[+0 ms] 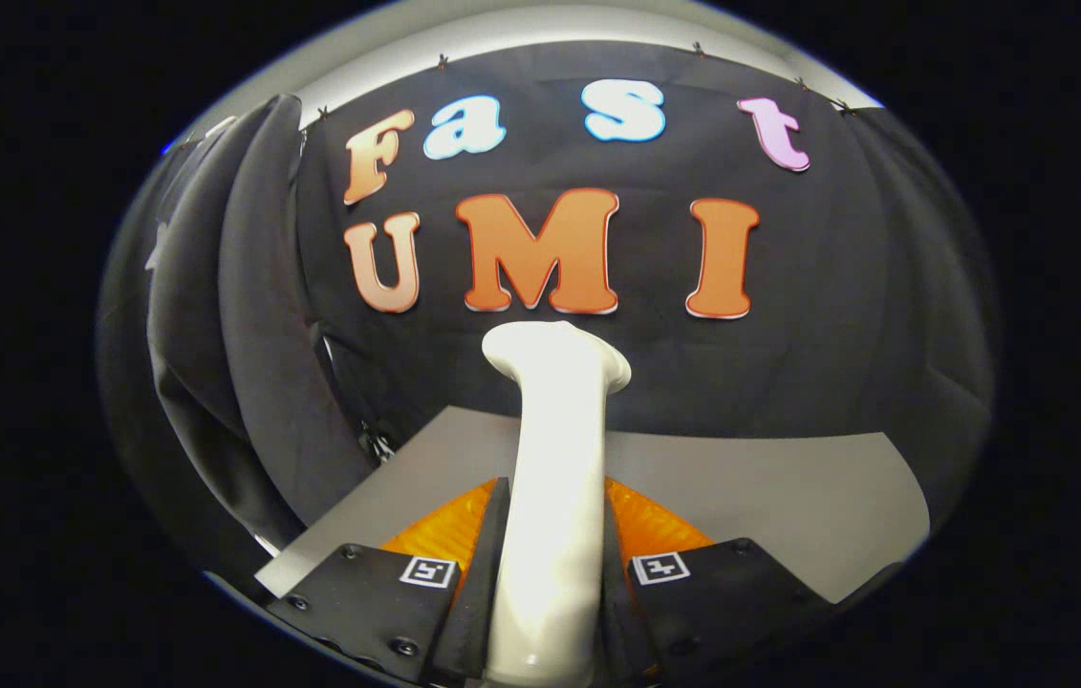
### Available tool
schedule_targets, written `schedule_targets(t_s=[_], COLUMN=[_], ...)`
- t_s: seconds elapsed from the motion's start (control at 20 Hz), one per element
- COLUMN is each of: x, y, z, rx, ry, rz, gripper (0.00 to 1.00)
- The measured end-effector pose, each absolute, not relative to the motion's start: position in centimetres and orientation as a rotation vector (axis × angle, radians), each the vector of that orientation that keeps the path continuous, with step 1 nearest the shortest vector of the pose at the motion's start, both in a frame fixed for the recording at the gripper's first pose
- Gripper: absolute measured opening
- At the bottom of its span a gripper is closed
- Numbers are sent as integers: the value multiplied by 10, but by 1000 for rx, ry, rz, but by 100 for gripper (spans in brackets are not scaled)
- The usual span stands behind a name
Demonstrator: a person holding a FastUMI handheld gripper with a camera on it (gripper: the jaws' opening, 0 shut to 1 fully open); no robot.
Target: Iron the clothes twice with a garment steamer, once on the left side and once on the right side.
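Observation:
A white garment steamer (554,449) stands upright between my fingers, its handle running up from them and its flared head (557,355) well above the tips. My gripper (551,535) is shut on the steamer's handle, one finger pressing each side. Off to the left hangs a dark garment (244,325) in long folds, apart from the steamer's head and beside it rather than ahead of it.
A grey table (769,497) lies under and beyond the fingers, its far edge meeting the black cloth wall (836,315). A metal clip (376,444) shows at the garment's lower right, near the table's left corner.

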State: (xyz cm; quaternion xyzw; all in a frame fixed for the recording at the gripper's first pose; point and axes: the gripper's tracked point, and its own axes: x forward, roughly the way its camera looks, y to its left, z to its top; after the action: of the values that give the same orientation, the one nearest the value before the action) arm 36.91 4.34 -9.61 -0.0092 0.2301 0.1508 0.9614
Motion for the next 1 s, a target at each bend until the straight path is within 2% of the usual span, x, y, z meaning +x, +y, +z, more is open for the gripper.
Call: schedule_targets(t_s=[0.6,1.0], x=[242,153], y=[83,188], z=[4,39], rx=[74,46], ry=[110,-18], rz=[410,333], gripper=[53,53])
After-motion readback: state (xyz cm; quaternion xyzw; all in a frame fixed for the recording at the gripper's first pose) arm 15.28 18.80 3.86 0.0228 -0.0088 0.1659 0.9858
